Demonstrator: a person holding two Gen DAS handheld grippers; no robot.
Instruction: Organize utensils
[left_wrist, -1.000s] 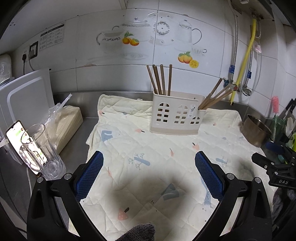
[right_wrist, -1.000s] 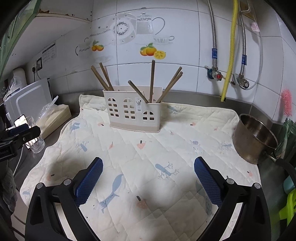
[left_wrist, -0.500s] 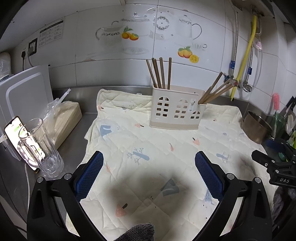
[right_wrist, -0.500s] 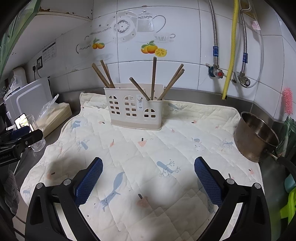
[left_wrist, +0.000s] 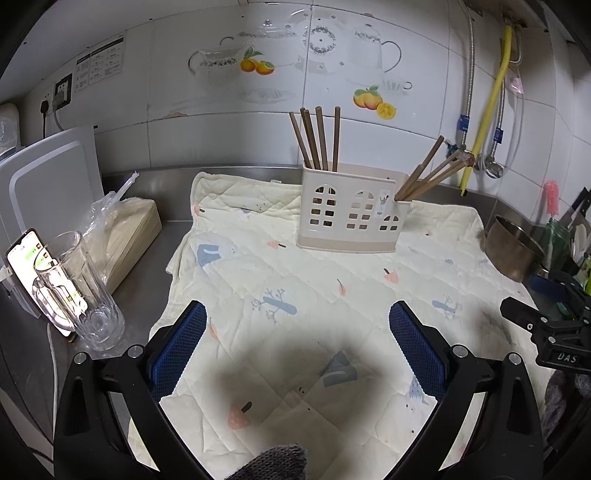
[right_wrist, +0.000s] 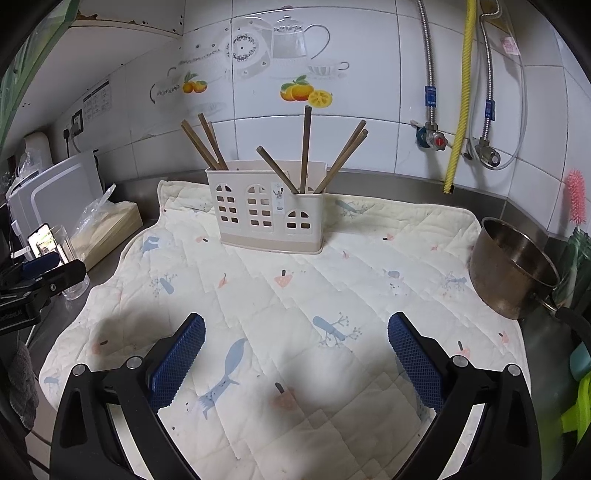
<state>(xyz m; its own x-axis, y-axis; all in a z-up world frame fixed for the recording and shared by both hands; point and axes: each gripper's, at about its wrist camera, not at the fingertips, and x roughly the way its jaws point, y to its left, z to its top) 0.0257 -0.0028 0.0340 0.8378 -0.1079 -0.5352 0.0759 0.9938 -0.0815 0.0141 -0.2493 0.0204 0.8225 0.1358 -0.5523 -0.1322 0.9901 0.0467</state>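
Observation:
A cream plastic utensil holder (left_wrist: 351, 214) (right_wrist: 267, 216) stands at the back of a quilted cream cloth (left_wrist: 325, 295) (right_wrist: 295, 302). Several brown wooden chopsticks stand in it: one upright bunch in its left compartment (left_wrist: 317, 138) (right_wrist: 205, 146), and a leaning bunch in its right compartment (left_wrist: 430, 171) (right_wrist: 306, 147). My left gripper (left_wrist: 297, 354) is open and empty, low over the cloth's near part. My right gripper (right_wrist: 295, 365) is open and empty too, over the cloth's near part.
A glass mug (left_wrist: 79, 291) and a lit phone (left_wrist: 26, 254) stand at the left beside a wrapped packet (left_wrist: 125, 229) and a white board (left_wrist: 48, 192). A metal pot (right_wrist: 511, 267) (left_wrist: 513, 251) sits at the right. Pipes and valves (right_wrist: 458, 107) run down the tiled wall.
Both grippers have drawn back a little from the holder and risen slightly; both stay open and empty. The chopsticks and holder have not moved.

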